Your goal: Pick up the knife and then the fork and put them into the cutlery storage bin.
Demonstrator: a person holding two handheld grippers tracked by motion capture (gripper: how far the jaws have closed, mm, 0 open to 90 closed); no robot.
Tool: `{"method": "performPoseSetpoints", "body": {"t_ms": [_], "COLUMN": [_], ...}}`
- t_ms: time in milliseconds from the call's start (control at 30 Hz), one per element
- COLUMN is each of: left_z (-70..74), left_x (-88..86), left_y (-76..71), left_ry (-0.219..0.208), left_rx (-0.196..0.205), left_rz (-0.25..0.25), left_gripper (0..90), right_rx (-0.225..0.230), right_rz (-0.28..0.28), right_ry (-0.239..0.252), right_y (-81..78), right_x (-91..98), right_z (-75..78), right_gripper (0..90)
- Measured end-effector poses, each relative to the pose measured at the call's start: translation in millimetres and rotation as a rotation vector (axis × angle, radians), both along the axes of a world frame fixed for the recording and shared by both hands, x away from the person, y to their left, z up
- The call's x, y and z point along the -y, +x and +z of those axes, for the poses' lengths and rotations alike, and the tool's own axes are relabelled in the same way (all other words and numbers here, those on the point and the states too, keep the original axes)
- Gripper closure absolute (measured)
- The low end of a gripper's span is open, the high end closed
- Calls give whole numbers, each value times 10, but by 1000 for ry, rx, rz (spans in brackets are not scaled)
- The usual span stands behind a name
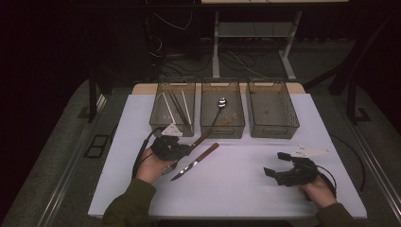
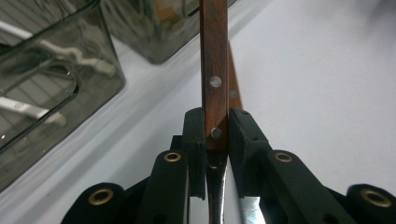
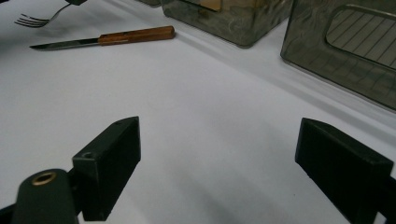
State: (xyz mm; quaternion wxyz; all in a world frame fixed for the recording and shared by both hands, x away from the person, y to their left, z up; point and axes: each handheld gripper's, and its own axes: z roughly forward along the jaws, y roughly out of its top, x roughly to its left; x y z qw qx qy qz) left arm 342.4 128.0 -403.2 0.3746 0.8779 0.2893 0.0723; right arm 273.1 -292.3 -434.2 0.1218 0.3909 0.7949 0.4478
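This looks like a lab or test room: a white board counter [image 1: 246, 189] stands on grey carpet in a dark space, loose black cables [image 1: 175, 59] trail across the floor behind, beside the white metal legs of a desk frame [image 1: 250, 33].

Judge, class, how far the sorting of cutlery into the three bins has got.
Done: chopsticks lie in the left bin and a spoon in the middle bin. In hand: the left gripper is shut on a wooden-handled fork. Left: the knife on the table; the right bin looks empty; the right gripper hangs open.
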Motion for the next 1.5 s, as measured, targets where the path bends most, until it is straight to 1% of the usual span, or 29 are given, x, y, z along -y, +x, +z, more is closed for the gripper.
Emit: {"method": "performPoseSetpoints", "body": {"t_ms": [33,100,133,167,233,267,300,400,467,500,533,567,633,667,800,867,933,967,1000,1067,1133,1167,1200,1233,1300,1333,1367,1433,1500], "left_z": [14,40,56,67,87,94,101,118,128,134,138,142,149,150,143,139,134,135,134,135,137,142,148,156,167,172,177,182,182], "left_x": [15,50,71,100,156,190,226,340,414,452,490,524,589,618,731,777,819,838,853,890,927,941,959,975,1010,1026,1042,1068,1088], "left_y": [-11,-28,-34,-44,-58,-67,-73,-105,-125,-136,-143,-148,-151,-147,-151,-159,-172,-183,-193,-201,-225,-237,-242,-255,-273,-282,-287,-303,-306], "left_ry": [-8,-19,-13,-16,-22,-24,-24,-13,-11,-7,-7,-6,0,3,17,28,26,27,23,37,43,49,56,61,70,76,80,90,96], "left_rx": [-2,-6,-6,-5,-10,-13,-16,-18,-19,-22,-23,-25,-29,-33,-48,-50,-53,-56,-58,-45,-45,-48,-42,-45,-43,-46,-44,-54,-55], "left_rz": [-5,-33,-57,-74,-119,-138,-158,-213,-255,-271,-289,-304,-341,-358,-420,-451,-477,-501,-508,-545,-563,-574,-590,-596,-611,-615,-621,-624,-634], "left_gripper": [771,771,771,771,771,771,771,770,770,770,771,770,770,770,770,770,770,770,770,770,770,770,770,770,770,769,770,770,769], "right_rx": [-4,1,0,0,22,34,44,71,60,62,58,55,43,33,20,5,-6,-10,-13,-10,-27,-38,-33,-41,-56,-55,-67,-78,-82], "right_rz": [9,25,40,38,23,23,48,119,177,205,251,283,334,358,429,471,523,543,573,619,664,678,705,715,739,748,756,760,769], "right_ry": [-1,-4,-8,-18,-52,-51,-38,-6,-4,-4,-9,-15,-49,-62,-113,-126,-148,-155,-177,-206,-223,-225,-236,-249,-258,-264,-267,-268,-267], "right_y": [6,20,28,34,52,52,58,72,99,117,142,160,209,227,286,315,346,356,372,387,390,386,398,394,382,377,366,347,348], "right_x": [-10,-41,-59,-85,-136,-153,-162,-195,-215,-227,-238,-261,-330,-371,-558,-646,-726,-764,-809,-875,-955,-981,-1009,-1039,-1084,-1101,-1115,-1136,-1141], "right_z": [9,22,31,45,84,110,137,232,306,333,358,380,409,420,465,482,487,489,486,472,447,437,415,401,379,372,369,364,360], "right_gripper": [143,130,120,120,120,123,147,147,147,147,147,147,147,146,149,161,198,225,235,288,346,382,408,434,496,519,540,586,630]}}
